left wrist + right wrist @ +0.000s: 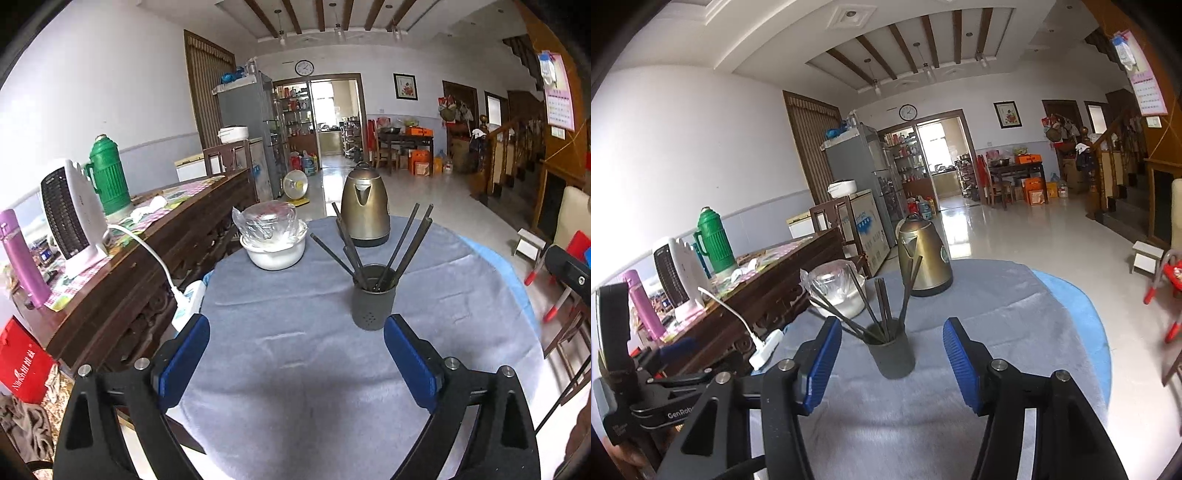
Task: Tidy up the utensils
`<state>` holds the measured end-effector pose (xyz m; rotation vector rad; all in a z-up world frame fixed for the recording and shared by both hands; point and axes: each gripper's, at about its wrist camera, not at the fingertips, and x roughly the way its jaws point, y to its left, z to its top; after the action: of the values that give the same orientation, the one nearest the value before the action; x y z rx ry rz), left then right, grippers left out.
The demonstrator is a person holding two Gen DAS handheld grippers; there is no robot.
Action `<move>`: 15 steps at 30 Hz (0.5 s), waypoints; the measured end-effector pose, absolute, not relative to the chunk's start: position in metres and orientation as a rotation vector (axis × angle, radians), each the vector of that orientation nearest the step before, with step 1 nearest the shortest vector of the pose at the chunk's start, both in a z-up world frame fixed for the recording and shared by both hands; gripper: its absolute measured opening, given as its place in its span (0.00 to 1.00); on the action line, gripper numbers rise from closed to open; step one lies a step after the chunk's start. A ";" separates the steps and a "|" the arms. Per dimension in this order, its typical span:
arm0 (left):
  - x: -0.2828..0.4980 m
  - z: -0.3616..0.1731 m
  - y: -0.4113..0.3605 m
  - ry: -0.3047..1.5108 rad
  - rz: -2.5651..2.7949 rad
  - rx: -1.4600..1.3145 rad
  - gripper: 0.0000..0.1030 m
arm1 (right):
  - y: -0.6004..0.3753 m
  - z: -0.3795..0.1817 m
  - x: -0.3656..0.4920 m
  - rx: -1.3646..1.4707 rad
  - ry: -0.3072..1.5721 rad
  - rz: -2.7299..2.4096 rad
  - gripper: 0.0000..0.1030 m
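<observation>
Grey holder (373,295) upright on cloth (295,350), dark chopsticks (402,243) fanned inside. Left gripper (295,354) spread wide, empty. Right gripper (892,363) apart, empty.

Grey holder (373,295), dark chopsticks (404,240)

This is a lived-in family home, seen from a dining table (295,354) under a grey cloth. A wooden sideboard (155,236) along the table's left edge carries a green thermos (107,177) and a fan heater (70,218). Beyond stand a refrigerator (251,122), a wall clock (304,68), a wooden staircase (517,147) and a doorway to a kitchen (332,114).
</observation>
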<state>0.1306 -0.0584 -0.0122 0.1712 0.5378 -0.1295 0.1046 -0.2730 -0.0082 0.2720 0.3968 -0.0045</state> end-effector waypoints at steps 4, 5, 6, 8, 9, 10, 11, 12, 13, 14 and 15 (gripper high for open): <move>0.119 -0.007 -0.056 0.528 -0.116 0.179 0.93 | -0.265 -0.007 0.091 0.242 0.405 -0.012 0.60; 0.117 -0.006 -0.055 0.525 -0.113 0.179 0.93 | -0.261 -0.007 0.087 0.226 0.411 -0.021 0.60; 0.113 -0.005 -0.054 0.522 -0.112 0.179 0.93 | -0.256 -0.007 0.085 0.215 0.415 -0.030 0.60; 0.107 -0.003 -0.051 0.516 -0.112 0.177 0.93 | -0.249 -0.008 0.081 0.203 0.428 -0.039 0.60; 0.104 -0.002 -0.050 0.513 -0.113 0.176 0.93 | -0.246 -0.008 0.079 0.202 0.435 -0.034 0.60; 0.102 -0.001 -0.049 0.510 -0.115 0.174 0.93 | -0.244 -0.008 0.076 0.198 0.441 -0.030 0.60; 0.100 -0.001 -0.048 0.507 -0.118 0.172 0.93 | -0.240 -0.009 0.073 0.188 0.446 -0.032 0.60; 0.098 0.000 -0.047 0.506 -0.118 0.171 0.93 | -0.238 -0.008 0.072 0.180 0.452 -0.034 0.60; 0.096 0.000 -0.045 0.505 -0.114 0.170 0.93 | -0.236 -0.008 0.072 0.174 0.456 -0.035 0.60; 0.095 0.001 -0.043 0.503 -0.107 0.168 0.93 | -0.234 -0.009 0.070 0.167 0.463 -0.037 0.60; 0.094 0.001 -0.042 0.501 -0.104 0.165 0.93 | -0.233 -0.009 0.069 0.166 0.468 -0.035 0.60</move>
<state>0.0938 -0.0422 0.0010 0.1648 0.5007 -0.1038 0.0691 -0.2334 -0.0091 0.1663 0.4684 -0.0352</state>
